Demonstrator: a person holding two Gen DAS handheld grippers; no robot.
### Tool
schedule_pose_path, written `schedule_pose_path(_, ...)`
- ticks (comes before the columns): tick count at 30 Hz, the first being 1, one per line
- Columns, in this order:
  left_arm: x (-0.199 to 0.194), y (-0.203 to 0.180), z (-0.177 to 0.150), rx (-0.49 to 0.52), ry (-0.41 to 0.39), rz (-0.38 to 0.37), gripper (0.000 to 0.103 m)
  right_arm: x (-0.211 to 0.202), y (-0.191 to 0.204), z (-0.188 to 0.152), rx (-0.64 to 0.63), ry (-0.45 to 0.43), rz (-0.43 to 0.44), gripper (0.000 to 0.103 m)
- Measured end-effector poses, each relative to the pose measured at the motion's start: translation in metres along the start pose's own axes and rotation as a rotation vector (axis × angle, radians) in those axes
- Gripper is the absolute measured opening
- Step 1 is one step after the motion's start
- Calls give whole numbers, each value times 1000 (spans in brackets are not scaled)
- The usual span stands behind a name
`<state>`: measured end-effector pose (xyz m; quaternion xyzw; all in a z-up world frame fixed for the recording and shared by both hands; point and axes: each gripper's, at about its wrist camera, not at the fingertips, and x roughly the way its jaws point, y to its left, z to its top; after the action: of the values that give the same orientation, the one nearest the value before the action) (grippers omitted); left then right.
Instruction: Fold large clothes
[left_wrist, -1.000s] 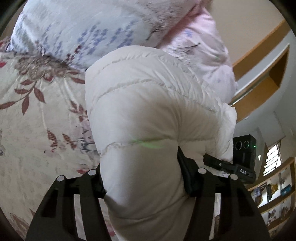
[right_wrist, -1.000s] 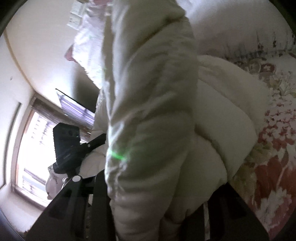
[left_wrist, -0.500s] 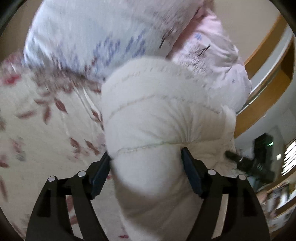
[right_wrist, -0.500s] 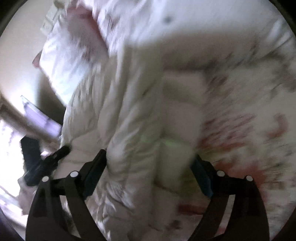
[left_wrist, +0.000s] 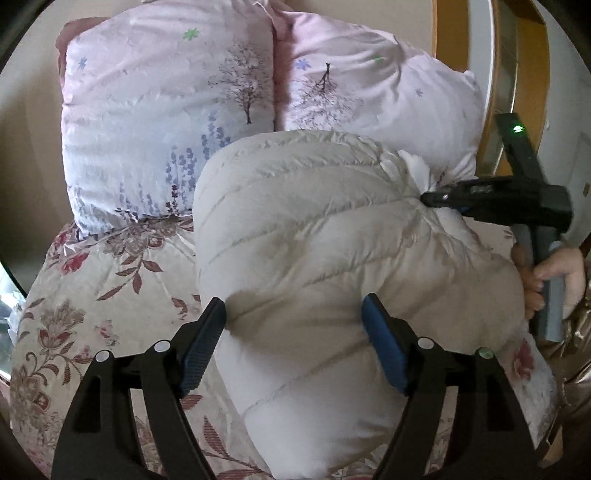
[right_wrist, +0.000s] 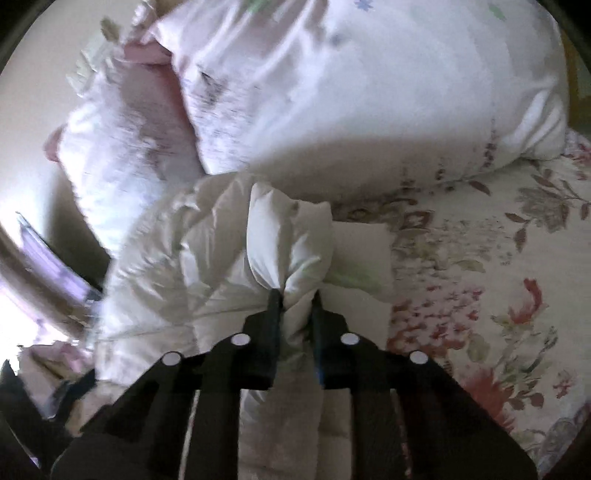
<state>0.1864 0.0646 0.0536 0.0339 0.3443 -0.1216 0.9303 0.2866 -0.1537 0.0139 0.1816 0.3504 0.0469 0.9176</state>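
A puffy white quilted down jacket (left_wrist: 317, 258) lies bunched on the floral bedspread (left_wrist: 96, 306). My left gripper (left_wrist: 295, 317) is open wide, its blue-padded fingers (left_wrist: 205, 343) on either side of the jacket's bulk, touching it without squeezing. My right gripper (right_wrist: 295, 295) is shut on a pinched fold of the jacket (right_wrist: 288, 236). In the left wrist view the right gripper (left_wrist: 436, 197) grips the jacket's far right edge, with the person's hand (left_wrist: 554, 273) on its handle.
Two pink pillows with tree prints (left_wrist: 166, 110) (left_wrist: 380, 92) lean at the head of the bed, just behind the jacket. A wooden frame (left_wrist: 447, 37) stands at the right. The floral bedspread (right_wrist: 480, 258) stretches to the right of the jacket.
The jacket has come down from hanging in the air onto the bed. My left gripper has opened wide around it. My right gripper has closed on a small fold.
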Motion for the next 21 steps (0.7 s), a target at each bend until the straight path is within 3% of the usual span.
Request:
schedule_pose_path(2, 2, 0, 0, -7, 3, -4, 80, 10, -6, -3, 7, 28, -71, 13)
schedule_pose_path(7, 16, -4, 0, -8, 9, 22, 83, 27, -11, -5, 5, 88, -139, 14)
schedule_pose_path(10, 12, -5, -1, -18, 3, 25, 83, 18, -11, -5, -12, 79, -171, 31)
schedule_pose_path(12, 6, -3, -3, -16, -6, 28, 83, -2, -9, -9, -20, 29, -156, 32)
schedule_pose_path(16, -6, 2, -9, -13, -20, 44, 83, -59, 12, -39, -125, -59, -37, 32)
schedule_pose_path(21, -9, 1, -14, -5, -12, 53, 83, -84, 42, -79, -270, -24, 39, 32)
